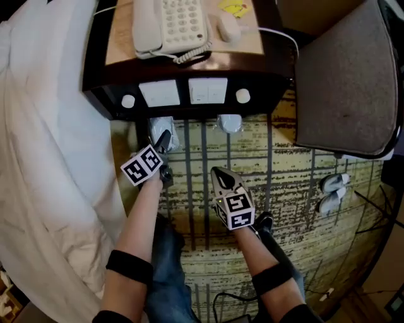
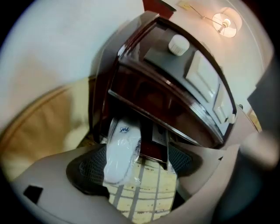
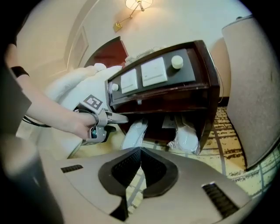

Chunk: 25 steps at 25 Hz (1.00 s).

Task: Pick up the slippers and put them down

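Slippers point(image 1: 229, 122) wrapped, under nightstand point(image 1: 107, 94), on carpet point(image 1: 287, 189)

Floor's a beige carpet point(image 1: 290, 208) with dark grid lines, kind of a scratchy-looking pattern. Top middle of the head view there's a dark wood nightstand point(image 1: 265, 94) with white switch plates point(image 1: 160, 93) and two round knobs on the front, plus a cream corded phone point(image 1: 167, 25) sitting on top. White bedding point(image 1: 44, 158) takes up the whole left side. Upper right is a grey-brown upholstered chair point(image 1: 347, 76). In the right gripper view the wall point(image 3: 183, 22) is plain and pale, with a lit wall lamp point(image 3: 139, 3) at the top edge.
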{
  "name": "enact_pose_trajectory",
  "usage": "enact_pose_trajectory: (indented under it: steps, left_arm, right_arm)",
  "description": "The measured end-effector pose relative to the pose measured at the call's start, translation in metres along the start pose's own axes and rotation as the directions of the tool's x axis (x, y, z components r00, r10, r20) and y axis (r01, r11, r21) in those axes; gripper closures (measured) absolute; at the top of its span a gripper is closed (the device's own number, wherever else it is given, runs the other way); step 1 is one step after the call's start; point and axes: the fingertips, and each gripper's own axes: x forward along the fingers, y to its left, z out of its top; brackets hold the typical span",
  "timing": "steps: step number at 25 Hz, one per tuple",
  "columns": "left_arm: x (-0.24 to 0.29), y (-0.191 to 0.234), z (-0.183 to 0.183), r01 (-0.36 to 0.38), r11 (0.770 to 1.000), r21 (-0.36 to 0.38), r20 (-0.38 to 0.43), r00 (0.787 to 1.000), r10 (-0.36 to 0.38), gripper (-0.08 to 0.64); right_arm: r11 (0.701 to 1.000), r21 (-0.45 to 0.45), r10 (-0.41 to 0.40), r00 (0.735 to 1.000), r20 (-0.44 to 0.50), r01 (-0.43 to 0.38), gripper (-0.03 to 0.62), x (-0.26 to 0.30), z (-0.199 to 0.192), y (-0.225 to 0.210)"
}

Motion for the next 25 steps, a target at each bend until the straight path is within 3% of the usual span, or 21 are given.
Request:
enact_pose_trajectory:
  steps: [3, 6, 10, 14, 18, 25]
  left_arm:
    - [-0.058, -0.018, 0.010, -0.001, 1.000, 0.028, -0.024, 1.000, 0.002, 0.148]
    - [-0.133, -0.054, 0.014, 0.048, 0.996, 0.081, -0.046, 0.998, -0.045, 0.203]
    - [-0.240, -0.112, 0.025, 0.137, 0.975, 0.174, -0.044, 0.990, -0.131, 0.323]
    - [-0.322, -0.145, 0.042, 0.125, 0.966, 0.225, -0.003, 0.992, -0.128, 0.406]
    - [-0.353, -0.158, 0.049, 0.092, 0.964, 0.251, 0.044, 0.993, -0.106, 0.554]
    - [-0.344, -0.152, 0.039, 0.087, 0.952, 0.292, 0.025, 0.995, -0.099, 0.553]
  right_arm:
    - [1.000, 0.000, -0.009, 1.000, -0.006, 0.009, 0.591, -0.041, 0.034, 0.010]
    - [1.000, 0.006, -0.019, 1.000, -0.023, 0.019, 0.591, -0.095, 0.064, 0.025]
    - [1.000, -0.019, -0.018, 0.999, -0.028, 0.017, 0.591, -0.170, 0.119, 0.051]
    - [0.999, -0.033, -0.021, 1.000, 0.002, 0.021, 0.591, -0.229, 0.170, 0.071]
    - [0.998, -0.059, -0.029, 0.999, 0.039, 0.032, 0.591, -0.254, 0.200, 0.075]
    - [0.999, -0.043, -0.028, 0.999, 0.046, 0.030, 0.591, -0.246, 0.196, 0.079]
